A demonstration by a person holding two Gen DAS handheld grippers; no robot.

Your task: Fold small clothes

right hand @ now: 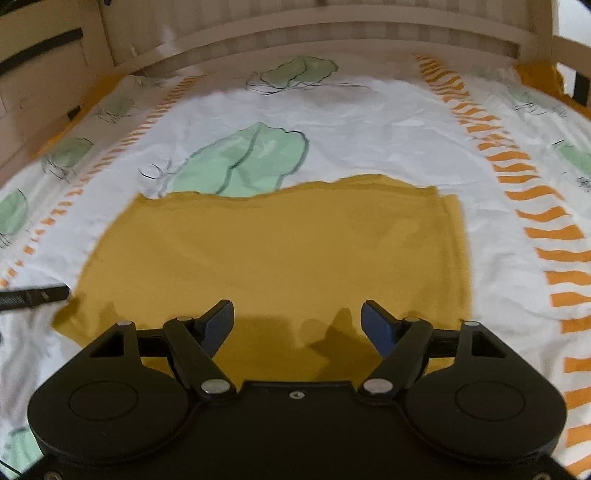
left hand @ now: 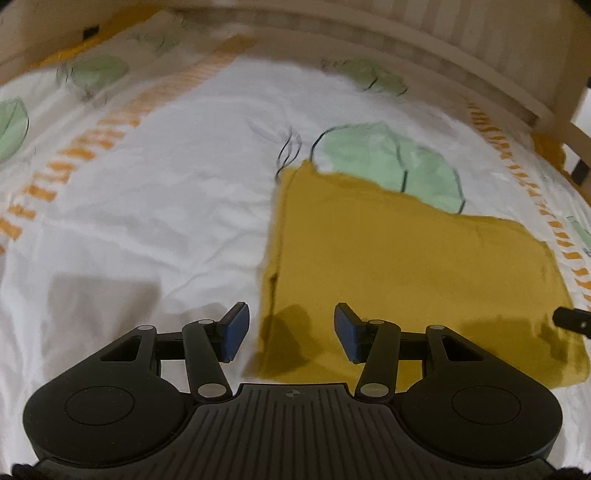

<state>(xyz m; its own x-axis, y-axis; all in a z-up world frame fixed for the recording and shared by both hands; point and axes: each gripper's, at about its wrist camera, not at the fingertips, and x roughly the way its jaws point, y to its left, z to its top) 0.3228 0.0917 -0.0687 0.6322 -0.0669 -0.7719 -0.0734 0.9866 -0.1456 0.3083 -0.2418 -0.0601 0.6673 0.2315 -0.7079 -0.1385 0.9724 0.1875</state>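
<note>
Two black two-finger grippers with blue pads hover over a mustard-yellow folded cloth.
Left gripper (left hand: pixel 291 330) and right gripper (right hand: pixel 297 328) both stand open, holding nothing; the cloth (right hand: pixel 273 254) lies flat on a white leaf-printed bedsheet (left hand: pixel 166 184) near a wooden rail (right hand: pixel 332 29).

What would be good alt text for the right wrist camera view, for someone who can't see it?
A mustard-yellow garment lies flat on a white bedsheet printed with green leaves and orange stripes. The open right gripper hangs over its near edge, holding nothing. A wooden bed rail crosses the back, and the left gripper's tip pokes in at left.
</note>
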